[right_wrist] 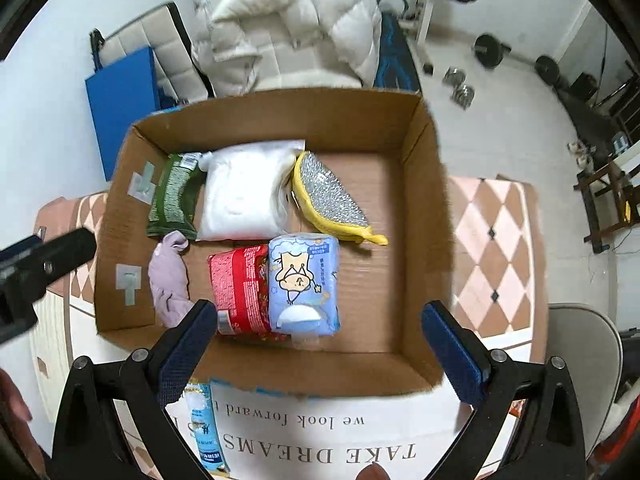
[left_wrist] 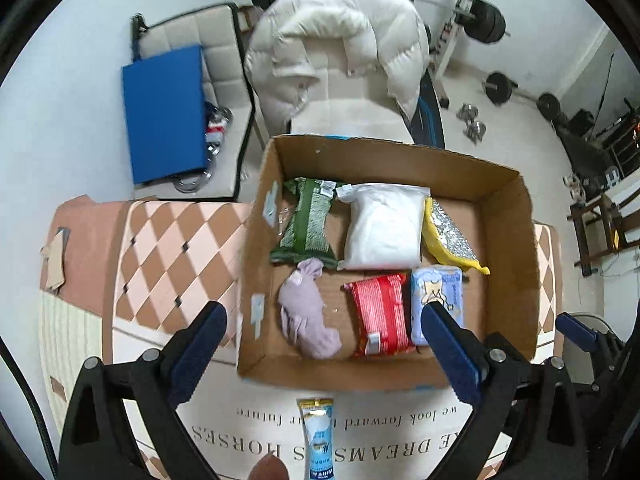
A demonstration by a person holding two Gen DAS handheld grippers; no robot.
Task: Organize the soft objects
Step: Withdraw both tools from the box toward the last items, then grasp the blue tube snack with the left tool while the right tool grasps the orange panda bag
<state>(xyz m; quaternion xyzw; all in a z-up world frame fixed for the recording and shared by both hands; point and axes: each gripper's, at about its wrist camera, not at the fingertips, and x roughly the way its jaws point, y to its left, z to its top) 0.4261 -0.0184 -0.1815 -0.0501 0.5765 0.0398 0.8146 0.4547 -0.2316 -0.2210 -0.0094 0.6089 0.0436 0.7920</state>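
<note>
An open cardboard box [left_wrist: 516, 240] [right_wrist: 424, 208] holds a green packet [left_wrist: 306, 220] [right_wrist: 174, 196], a white bag [left_wrist: 384, 226] [right_wrist: 244, 192], a yellow-edged silver pouch [left_wrist: 450, 236] [right_wrist: 328, 196], a lilac cloth [left_wrist: 304, 312] [right_wrist: 170, 276], a red packet [left_wrist: 380, 312] [right_wrist: 238, 284] and a light blue tissue pack [left_wrist: 438, 280] [right_wrist: 304, 280]. A blue-white sachet [left_wrist: 318, 436] [right_wrist: 204, 424] lies on the table in front of the box. My left gripper [left_wrist: 322, 312] is open and empty above the box's near side. My right gripper [right_wrist: 318, 312] is open and empty over the box's near edge.
The box stands on a table with a checked cloth [left_wrist: 176, 248] [right_wrist: 492, 236] and a white printed sheet [left_wrist: 352, 432] [right_wrist: 320, 436]. Behind are a chair with a white puffy jacket [left_wrist: 340, 48], a blue board [left_wrist: 164, 116] and gym weights [left_wrist: 484, 20].
</note>
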